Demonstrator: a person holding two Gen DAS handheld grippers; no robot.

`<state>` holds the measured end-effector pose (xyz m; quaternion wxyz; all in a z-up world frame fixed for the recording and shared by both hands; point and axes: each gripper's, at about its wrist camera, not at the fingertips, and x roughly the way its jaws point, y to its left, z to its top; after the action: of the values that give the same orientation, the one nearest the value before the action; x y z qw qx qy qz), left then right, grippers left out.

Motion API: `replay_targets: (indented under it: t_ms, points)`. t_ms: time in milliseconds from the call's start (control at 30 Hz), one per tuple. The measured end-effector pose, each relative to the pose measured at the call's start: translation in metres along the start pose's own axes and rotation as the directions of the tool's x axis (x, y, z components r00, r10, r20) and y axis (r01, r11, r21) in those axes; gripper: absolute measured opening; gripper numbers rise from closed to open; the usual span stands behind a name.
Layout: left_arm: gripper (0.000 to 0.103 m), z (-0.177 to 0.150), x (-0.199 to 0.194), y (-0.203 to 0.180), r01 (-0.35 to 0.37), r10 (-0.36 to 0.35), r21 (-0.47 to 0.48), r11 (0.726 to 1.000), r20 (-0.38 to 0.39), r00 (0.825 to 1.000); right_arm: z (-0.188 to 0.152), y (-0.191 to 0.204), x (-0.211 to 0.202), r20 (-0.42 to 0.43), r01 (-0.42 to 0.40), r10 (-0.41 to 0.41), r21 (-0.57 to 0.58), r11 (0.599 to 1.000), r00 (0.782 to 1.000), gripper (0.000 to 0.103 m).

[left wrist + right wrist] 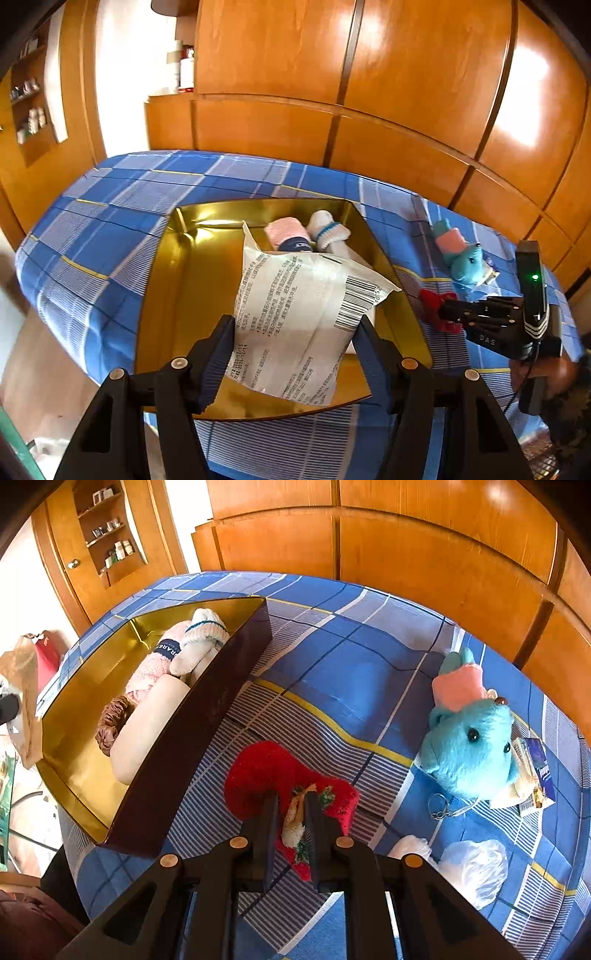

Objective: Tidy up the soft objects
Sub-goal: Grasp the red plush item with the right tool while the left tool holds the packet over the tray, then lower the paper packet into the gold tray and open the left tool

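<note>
Gold-lined box [79,760] holds rolled socks [201,637], scrunchie [110,723].

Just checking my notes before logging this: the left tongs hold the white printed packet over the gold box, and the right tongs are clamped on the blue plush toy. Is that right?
Not quite. The right tongs are clamped on the red sock, not the blue plush toy, which lies untouched on the blue checked cloth, as the right wrist view shows. The left tongs do hold the white printed packet over the gold box.
</note>
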<state>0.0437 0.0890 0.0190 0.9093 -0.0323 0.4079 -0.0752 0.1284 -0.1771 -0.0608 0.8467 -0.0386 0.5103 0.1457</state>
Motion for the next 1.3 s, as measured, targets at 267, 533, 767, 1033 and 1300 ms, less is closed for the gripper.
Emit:
replay_targets:
  t_ms: [267, 533, 767, 1033, 1300]
  points:
    - [0.065, -0.004, 0.0, 0.008, -0.019, 0.019, -0.016, 1.0, -0.007, 1.0, -0.005, 0.015, 0.008, 0.022, 0.053, -0.052, -0.081, 0.995, 0.998, 0.014]
    - [0.065, -0.006, 0.002, 0.01, -0.043, 0.042, -0.017, 0.999, -0.007, 0.999, -0.009, 0.022, 0.01, 0.045, 0.097, -0.092, -0.124, 0.987, 0.995, 0.014]
    - [0.065, -0.003, 0.018, 0.027, 0.011, -0.021, -0.109, 0.994, -0.086, 0.996, -0.013, 0.023, 0.01, 0.093, 0.102, -0.091, -0.118, 0.988, 0.991, 0.014]
    - [0.065, 0.032, 0.04, 0.054, -0.004, -0.019, -0.202, 0.979, -0.114, 0.993, -0.017, 0.018, 0.008, 0.127, 0.067, -0.055, -0.092, 0.994, 0.99, 0.014]
    - [0.065, 0.069, 0.1, 0.067, -0.044, -0.005, -0.255, 0.966, -0.188, 0.982, -0.017, 0.015, 0.007, 0.134, 0.049, -0.038, -0.079, 0.996, 0.99, 0.014]
